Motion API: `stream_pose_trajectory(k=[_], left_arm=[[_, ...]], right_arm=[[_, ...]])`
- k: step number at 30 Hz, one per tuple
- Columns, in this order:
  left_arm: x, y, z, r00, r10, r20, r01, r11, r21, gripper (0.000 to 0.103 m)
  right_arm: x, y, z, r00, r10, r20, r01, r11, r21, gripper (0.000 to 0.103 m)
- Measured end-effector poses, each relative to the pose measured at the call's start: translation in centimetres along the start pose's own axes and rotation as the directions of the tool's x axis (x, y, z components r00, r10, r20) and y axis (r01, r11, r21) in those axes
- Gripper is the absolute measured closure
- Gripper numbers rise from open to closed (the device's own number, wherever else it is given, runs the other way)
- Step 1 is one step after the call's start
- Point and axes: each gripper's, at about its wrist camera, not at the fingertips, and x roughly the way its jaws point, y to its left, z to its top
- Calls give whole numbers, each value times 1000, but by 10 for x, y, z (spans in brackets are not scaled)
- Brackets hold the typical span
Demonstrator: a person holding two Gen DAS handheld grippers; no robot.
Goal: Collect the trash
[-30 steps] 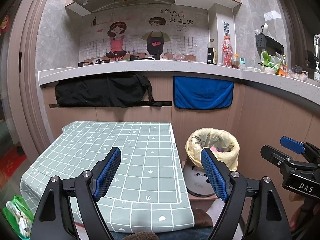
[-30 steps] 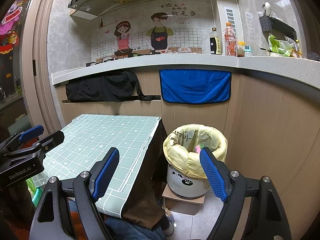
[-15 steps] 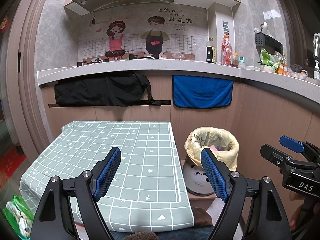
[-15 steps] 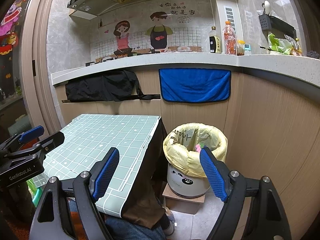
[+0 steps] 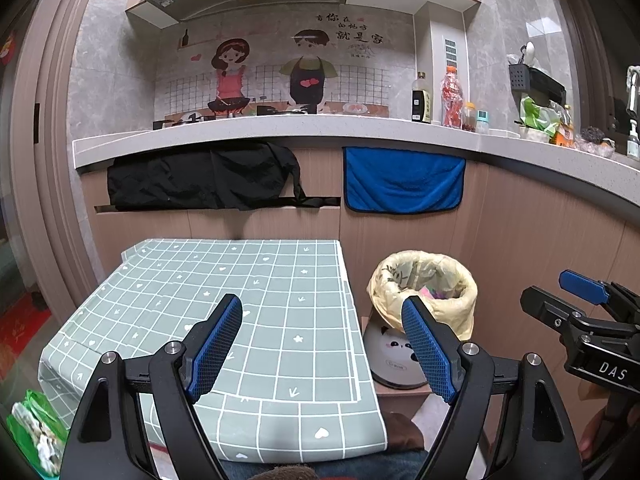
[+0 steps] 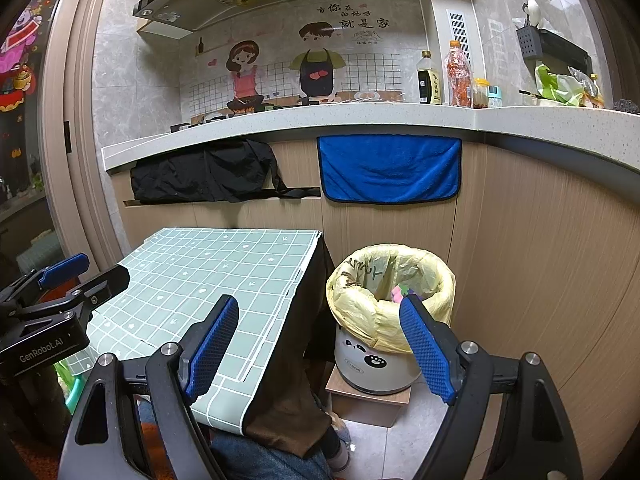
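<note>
2 claws: left claw (image 5: 322, 346) and right claw (image 6: 319, 346) spread, nothing between, unchanged from 1 second earlier.
Bin: trash bin (image 6: 390, 312) right of centre, beside table (image 5: 248, 300) edge.
Room: tabletop bare.

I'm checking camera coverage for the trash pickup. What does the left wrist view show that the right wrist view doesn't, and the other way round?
Only the left wrist view shows a green bag of what looks like crumpled waste low beside the table, and the right claw from the side.

Only the right wrist view shows the brown underside cloth hanging off the table's edge, the wooden block under the bin, and the left claw from the side.

Both show the green checked tablecloth, bare of litter, the yellow-lined trash bin, the blue towel, and each camera's own claw, open and empty.
</note>
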Motion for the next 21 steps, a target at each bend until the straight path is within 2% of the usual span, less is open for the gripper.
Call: stream_pose_trajectory(k=[21], left_arm=[[6,10,-1,1000,-25,-17,25,1000,1,21]], right_arm=[[0,0,-2,1000,-1,-3,1,1000,5,23]])
